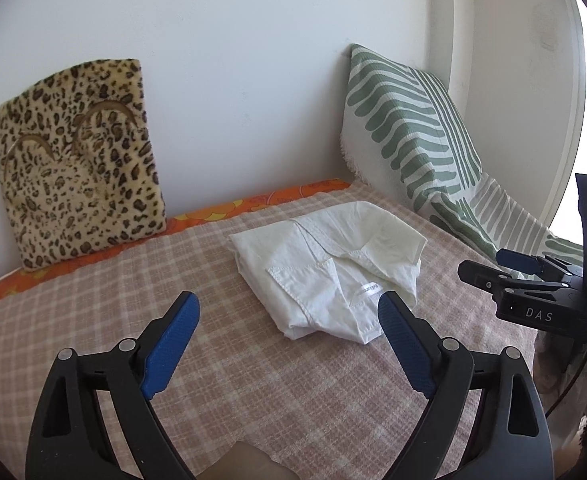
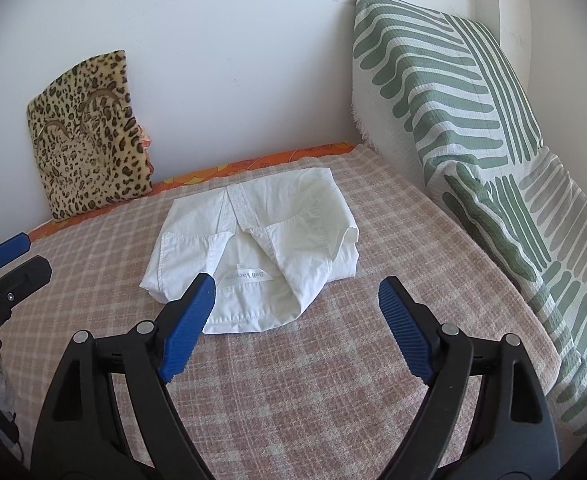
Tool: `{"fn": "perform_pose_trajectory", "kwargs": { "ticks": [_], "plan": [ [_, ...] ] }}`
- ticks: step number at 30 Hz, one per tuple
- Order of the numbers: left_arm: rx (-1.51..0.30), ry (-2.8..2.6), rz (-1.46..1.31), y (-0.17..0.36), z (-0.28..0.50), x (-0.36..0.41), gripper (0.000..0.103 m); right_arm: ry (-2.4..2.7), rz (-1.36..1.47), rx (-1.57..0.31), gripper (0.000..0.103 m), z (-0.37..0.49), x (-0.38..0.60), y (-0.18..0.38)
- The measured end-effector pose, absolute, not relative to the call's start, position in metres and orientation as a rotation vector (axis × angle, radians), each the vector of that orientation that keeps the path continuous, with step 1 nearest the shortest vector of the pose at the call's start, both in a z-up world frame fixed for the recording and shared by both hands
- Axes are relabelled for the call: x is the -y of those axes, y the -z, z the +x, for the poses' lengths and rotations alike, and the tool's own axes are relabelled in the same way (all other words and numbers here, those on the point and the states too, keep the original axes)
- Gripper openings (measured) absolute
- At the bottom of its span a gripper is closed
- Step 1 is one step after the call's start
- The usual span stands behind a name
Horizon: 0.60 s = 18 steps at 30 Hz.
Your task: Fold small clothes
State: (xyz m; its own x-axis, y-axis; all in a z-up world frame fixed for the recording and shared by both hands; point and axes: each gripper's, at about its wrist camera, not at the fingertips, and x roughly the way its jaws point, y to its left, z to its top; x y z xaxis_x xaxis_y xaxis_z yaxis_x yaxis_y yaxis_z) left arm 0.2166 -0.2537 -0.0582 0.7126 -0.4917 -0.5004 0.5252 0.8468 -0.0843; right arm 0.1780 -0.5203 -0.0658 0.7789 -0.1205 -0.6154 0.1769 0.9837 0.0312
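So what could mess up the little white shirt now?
The white shirt sits in a loose bundle with one sleeve sticking out on the right, so a nudge might undo the folds. Both grippers, left gripper and right gripper, are open close to its near edge and could snag the collar. The checked blanket looks soft, so pressing down might wrinkle it underneath.

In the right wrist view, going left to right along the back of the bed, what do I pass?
Leopard-print cushion → white shirt → green striped pillow.
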Motion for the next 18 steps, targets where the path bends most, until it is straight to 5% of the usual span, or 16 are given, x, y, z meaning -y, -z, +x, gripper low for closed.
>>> {"fn": "perform_pose_trajectory", "kwargs": {
  "ticks": [2,18],
  "plan": [
    [-0.542,0.555,0.073,0.059,0.215,0.255,0.101,0.162,0.088,-0.660,0.086,0.177,0.520,0.066],
    [-0.523,0.529,0.104,0.062,0.205,0.256,0.101,0.159,0.096,-0.664,0.086,0.176,0.518,0.068]
  ]
}}
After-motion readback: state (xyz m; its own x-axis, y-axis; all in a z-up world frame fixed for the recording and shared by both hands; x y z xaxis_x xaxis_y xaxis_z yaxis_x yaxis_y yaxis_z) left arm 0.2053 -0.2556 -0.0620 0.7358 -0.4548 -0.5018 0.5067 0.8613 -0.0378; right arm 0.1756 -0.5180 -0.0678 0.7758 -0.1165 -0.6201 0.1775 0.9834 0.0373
